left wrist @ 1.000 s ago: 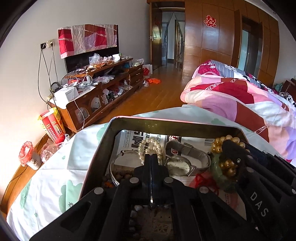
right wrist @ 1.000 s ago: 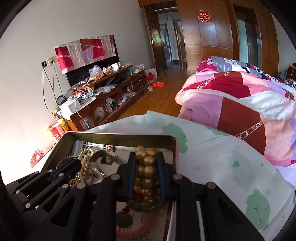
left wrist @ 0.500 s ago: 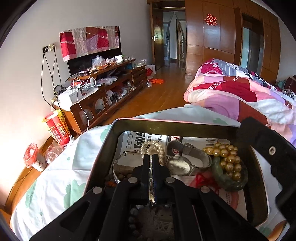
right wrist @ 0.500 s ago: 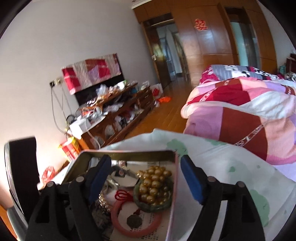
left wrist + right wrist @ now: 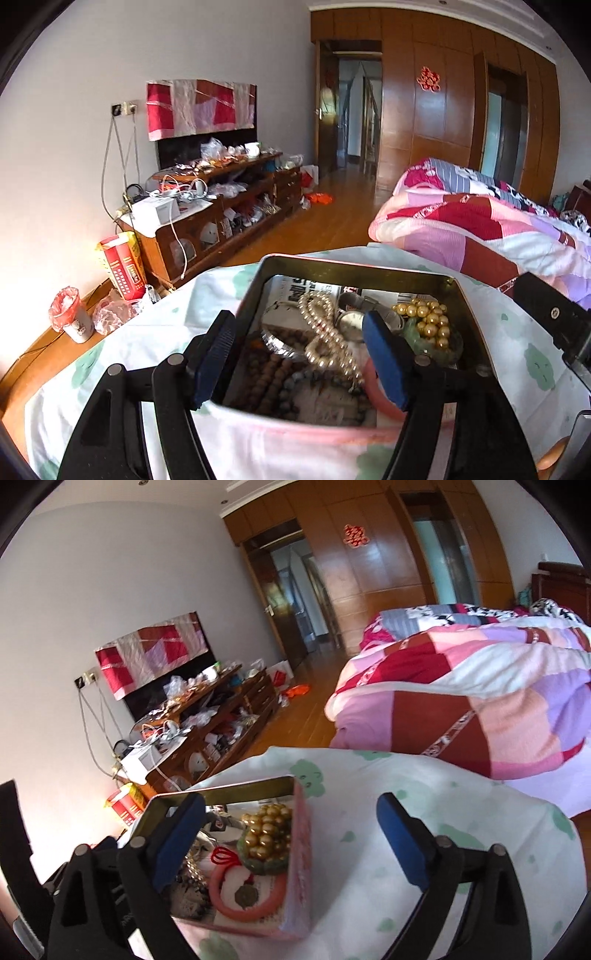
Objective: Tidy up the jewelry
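Both tongs, left (image 5: 301, 356) and right (image 5: 291, 843), now spread wide, empty; pulled back from tin (image 5: 354, 266); pearls (image 5: 325, 332) and gold beads (image 5: 269, 830) released inside; placement seemingly done.

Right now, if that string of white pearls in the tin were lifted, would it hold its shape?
Probably not: the pearl strand lies draped in loose curves over other jewelry, so it would likely dangle limply. Its round, glossy beads may slip from the tool.
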A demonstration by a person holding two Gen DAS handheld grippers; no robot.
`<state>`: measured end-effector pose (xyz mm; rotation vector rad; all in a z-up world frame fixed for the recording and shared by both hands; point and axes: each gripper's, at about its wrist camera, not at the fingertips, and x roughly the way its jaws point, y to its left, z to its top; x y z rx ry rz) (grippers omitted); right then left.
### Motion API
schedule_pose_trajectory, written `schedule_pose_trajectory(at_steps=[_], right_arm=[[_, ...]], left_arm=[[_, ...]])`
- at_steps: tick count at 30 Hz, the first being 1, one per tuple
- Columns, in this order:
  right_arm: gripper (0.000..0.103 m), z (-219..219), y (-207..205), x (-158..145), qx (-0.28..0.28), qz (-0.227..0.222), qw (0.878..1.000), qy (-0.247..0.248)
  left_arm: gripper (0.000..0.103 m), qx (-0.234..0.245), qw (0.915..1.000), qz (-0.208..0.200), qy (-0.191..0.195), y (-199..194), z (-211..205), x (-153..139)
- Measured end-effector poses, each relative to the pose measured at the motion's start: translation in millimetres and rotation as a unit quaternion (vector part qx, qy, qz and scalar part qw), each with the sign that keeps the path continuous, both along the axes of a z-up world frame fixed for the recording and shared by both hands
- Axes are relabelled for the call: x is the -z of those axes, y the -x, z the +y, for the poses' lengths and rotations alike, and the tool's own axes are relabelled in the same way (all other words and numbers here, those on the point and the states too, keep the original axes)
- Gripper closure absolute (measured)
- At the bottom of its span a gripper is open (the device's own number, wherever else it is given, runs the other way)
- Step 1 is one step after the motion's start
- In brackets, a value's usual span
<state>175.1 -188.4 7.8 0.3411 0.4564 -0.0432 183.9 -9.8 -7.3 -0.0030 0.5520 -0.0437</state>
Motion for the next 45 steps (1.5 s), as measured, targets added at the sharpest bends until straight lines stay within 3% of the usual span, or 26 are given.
schedule_pose_trajectory(at_steps=[5, 12, 24, 36, 45], right_arm=[[0.003, 2.0, 19.1, 3.4, 0.006, -0.011, 1.0, 0.011], [0.003, 14.1, 47.6, 5.2, 0.016, -0.044, 0.996, 0.071], [0.001, 22.8, 87.8, -0.6, 0.008, -0.097, 0.991, 0.087], [0.0, 27.2, 116.0, -2.8, 0.02, -0.141, 0.983, 0.114], [0.0, 28.1, 117.5, -3.5, 0.018, -0.145, 0.982, 0.118]], left_arm=[[0.031, -0.006, 0.9997, -0.023, -0.002, 22.9, 6.7, 1.2], [0.031, -0.027, 0.999, -0.031, -0.018, 49.6, 12.7, 4.1], [0.031, -0.031, 0.9976, -0.061, -0.002, 91.1, 21.3, 3.3], [0.031, -0.038, 0.9954, -0.088, -0.003, 108.3, 20.9, 0.3], [0.031, -0.039, 0.995, -0.092, -0.001, 110.2, 21.2, 0.0]])
